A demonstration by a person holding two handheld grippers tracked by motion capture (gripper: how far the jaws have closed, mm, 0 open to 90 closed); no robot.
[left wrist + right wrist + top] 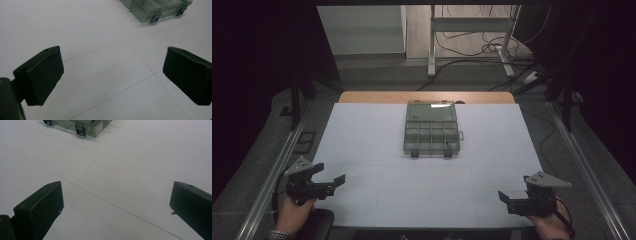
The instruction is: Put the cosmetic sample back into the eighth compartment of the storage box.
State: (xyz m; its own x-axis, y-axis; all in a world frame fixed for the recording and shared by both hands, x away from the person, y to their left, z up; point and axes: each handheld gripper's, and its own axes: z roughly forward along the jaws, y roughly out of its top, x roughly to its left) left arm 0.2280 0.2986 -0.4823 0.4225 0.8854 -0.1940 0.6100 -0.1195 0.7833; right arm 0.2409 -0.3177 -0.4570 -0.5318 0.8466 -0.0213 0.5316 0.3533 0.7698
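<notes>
A clear plastic compartment box point(432, 129) with two dark latches on its near side sits shut at the middle of the white table top point(372, 145). My left gripper point(330, 173) rests at the near left corner, held in a hand, with its jaws wide apart and nothing between them. At the near right corner my right gripper point(513, 189) is likewise open and empty. In the left gripper view the gripper point(112, 75) faces bare white surface, with the box point(155, 8) far off at the upper right. In the right gripper view the gripper point(116, 207) has the box point(82, 125) at the upper left.
Thin seam lines cross the white sheet point(120, 170). A strip of wooden table edge point(427, 97) shows behind the sheet. Metal rails point(272, 175) run along both sides. Beyond the table are desk legs point(432, 45) and loose cables point(492, 47) on the floor.
</notes>
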